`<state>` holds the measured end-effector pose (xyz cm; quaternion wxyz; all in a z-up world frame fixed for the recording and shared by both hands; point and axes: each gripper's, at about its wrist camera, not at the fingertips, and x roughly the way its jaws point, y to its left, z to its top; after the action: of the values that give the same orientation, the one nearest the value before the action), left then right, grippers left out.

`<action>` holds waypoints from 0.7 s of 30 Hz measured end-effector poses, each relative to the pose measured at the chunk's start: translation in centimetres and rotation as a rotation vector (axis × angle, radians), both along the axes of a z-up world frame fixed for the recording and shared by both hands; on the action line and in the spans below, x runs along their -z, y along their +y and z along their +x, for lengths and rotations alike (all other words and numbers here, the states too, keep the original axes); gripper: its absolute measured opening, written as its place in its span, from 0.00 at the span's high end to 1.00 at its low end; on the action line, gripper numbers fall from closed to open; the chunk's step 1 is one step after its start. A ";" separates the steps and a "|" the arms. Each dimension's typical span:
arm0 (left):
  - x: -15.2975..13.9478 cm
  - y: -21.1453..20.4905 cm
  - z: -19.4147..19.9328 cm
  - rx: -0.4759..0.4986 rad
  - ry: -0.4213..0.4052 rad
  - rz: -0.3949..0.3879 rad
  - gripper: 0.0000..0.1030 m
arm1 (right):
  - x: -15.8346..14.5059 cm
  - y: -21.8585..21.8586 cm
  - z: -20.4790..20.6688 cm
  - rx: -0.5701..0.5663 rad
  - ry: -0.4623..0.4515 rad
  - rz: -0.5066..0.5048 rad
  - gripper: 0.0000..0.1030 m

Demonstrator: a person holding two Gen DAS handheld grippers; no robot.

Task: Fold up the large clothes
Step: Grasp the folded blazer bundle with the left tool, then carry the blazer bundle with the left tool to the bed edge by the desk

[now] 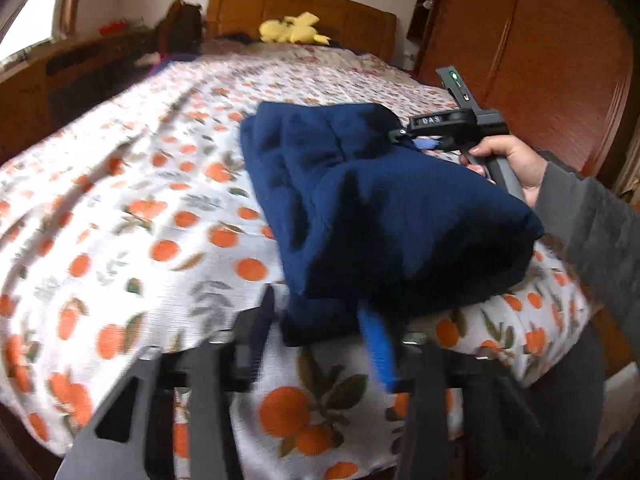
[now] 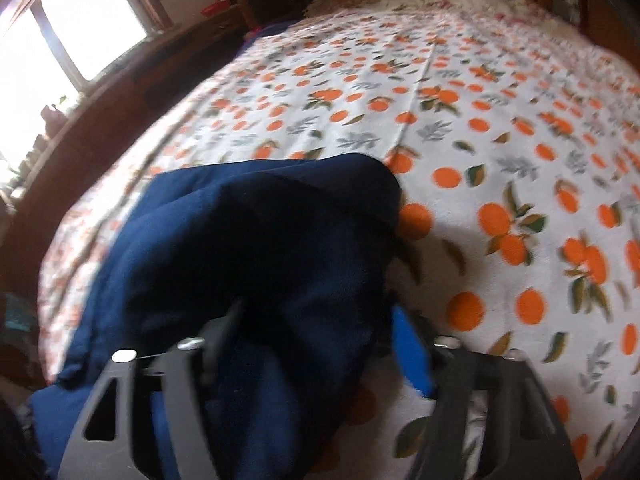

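**Navy garment bunched on the orange-print bed**

The navy garment (image 1: 380,208) lies folded in a heap on the bedspread (image 1: 140,208) near its foot edge. The left gripper (image 1: 320,320) has cloth between its jaws; whether they pinch it is unclear. The right gripper (image 2: 316,332) likewise straddles a fold, grip unclear.

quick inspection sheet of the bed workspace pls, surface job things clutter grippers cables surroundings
surface: bedspread with orange-fruit print, a few creases
job's things: navy garment bunched near the bed's near edge
clutter: yellow plush toy by the headboard
grippers: left gripper and right gripper both have navy cloth between the fingers; grip unclear through blur
cables: nothing seen
surroundings: wooden wardrobe, bright window
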<state>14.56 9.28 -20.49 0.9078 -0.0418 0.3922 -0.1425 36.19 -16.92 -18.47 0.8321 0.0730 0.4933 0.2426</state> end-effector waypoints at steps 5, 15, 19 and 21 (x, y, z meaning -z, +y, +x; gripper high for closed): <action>-0.8 -0.3 0.2 0.014 -0.024 0.015 0.91 | -2.9 0.8 -1.9 -0.030 -0.123 -0.024 0.94; -4.7 4.5 -0.9 -0.051 -0.134 -0.001 0.96 | -11.7 9.0 -5.2 -0.083 -0.391 -0.116 0.95; -6.9 9.3 -1.9 -0.131 -0.185 0.015 0.96 | -13.4 13.8 -5.2 -0.122 -0.424 -0.104 0.95; -7.9 12.2 -2.2 -0.178 -0.203 0.027 0.96 | -13.9 17.6 -5.1 -0.154 -0.433 -0.102 0.95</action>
<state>12.31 21.44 -12.58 0.9524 -0.0495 0.2949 -0.0595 31.05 0.65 -4.57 0.9003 -0.0606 0.3189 0.2901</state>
